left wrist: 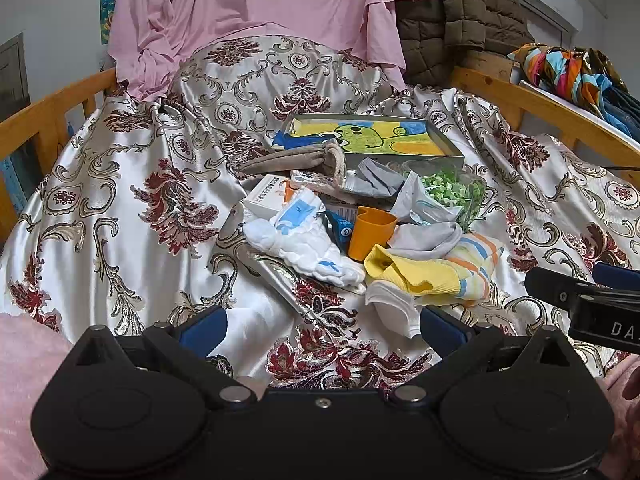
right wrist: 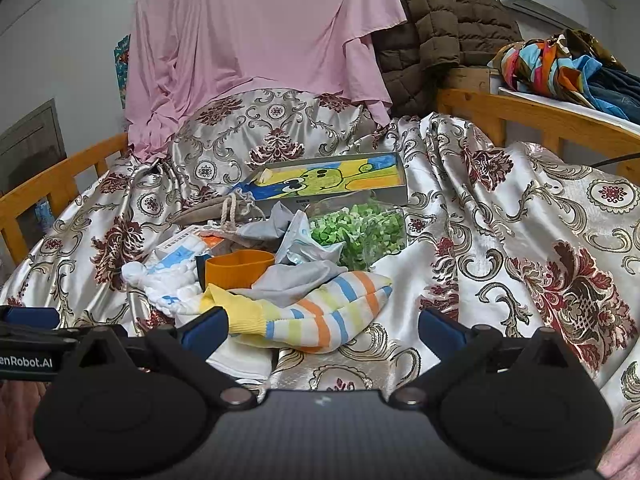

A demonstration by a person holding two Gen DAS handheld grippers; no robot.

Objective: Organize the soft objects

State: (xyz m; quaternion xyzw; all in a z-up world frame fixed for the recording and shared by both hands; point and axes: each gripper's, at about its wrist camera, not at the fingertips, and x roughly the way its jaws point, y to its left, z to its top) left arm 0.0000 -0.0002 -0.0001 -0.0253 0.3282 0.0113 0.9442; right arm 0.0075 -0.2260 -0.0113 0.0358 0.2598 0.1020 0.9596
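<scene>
We held both tools wide open and empty at the near edge of the bed, which was covered by a glossy patterned cloth. The left tool pointed at the near left side of the pile; the right tool pointed at its near right side.

The soft items lay heaped at the middle of the bed. Nearest us lay a striped sock with a yellow cuff, resting on a white folded cloth. To its left lay a white sock with blue marks. A grey sock lay draped just behind the striped one. An orange cup, a small white box and a painted box stood among or behind them.

We judged the socks light, limp and easily bunched; each would sag when lifted and might drag its neighbour. The thick ribbed cuff of the striped sock looked the firmest place to pinch. The satin cloth appeared slippery, so a shallow pinch risked catching it as well.
</scene>
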